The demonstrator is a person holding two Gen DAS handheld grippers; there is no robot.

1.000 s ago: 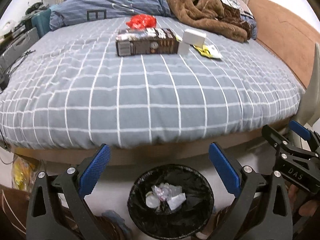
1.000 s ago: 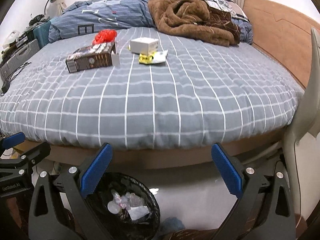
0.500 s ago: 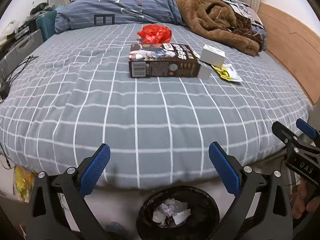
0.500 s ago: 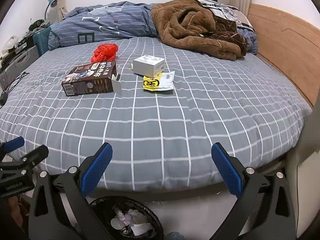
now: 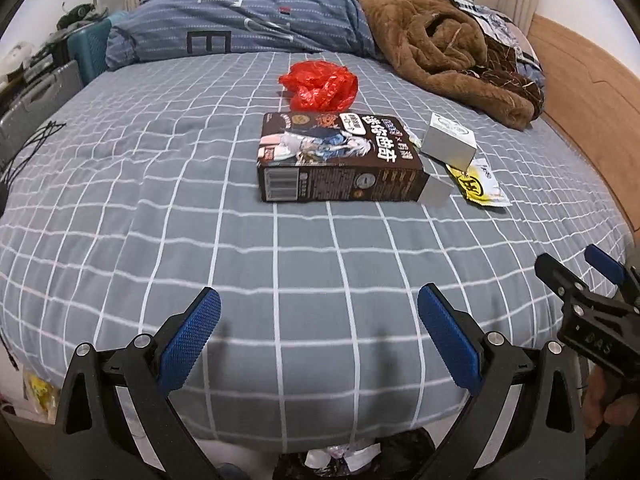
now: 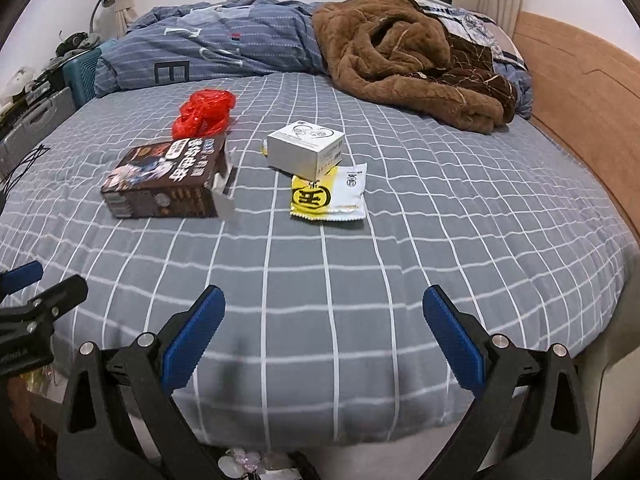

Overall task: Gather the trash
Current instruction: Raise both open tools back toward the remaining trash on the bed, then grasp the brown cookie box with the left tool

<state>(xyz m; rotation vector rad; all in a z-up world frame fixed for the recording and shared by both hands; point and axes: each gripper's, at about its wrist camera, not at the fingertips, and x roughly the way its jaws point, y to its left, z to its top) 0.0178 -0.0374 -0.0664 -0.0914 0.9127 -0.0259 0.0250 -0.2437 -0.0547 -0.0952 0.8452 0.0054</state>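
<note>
left claw [image 5: 318, 338] spread, "das" on right claw [image 5: 588, 300]

A big white letter "E" is showing on the blue striped duvet [image 6: 168, 72] at the head of the bed. The dark brown box [image 5: 340, 160] is carrying large white Chinese characters, a barcode and small print on its side, too blurred to read. The yellow-and-white packet [image 6: 328, 198] is bearing a black round badge with a yellow character resembling "王". Faint letters resembling "DAS" are showing on the right hand-held gripper [image 5: 592, 346] in the left view.
</note>
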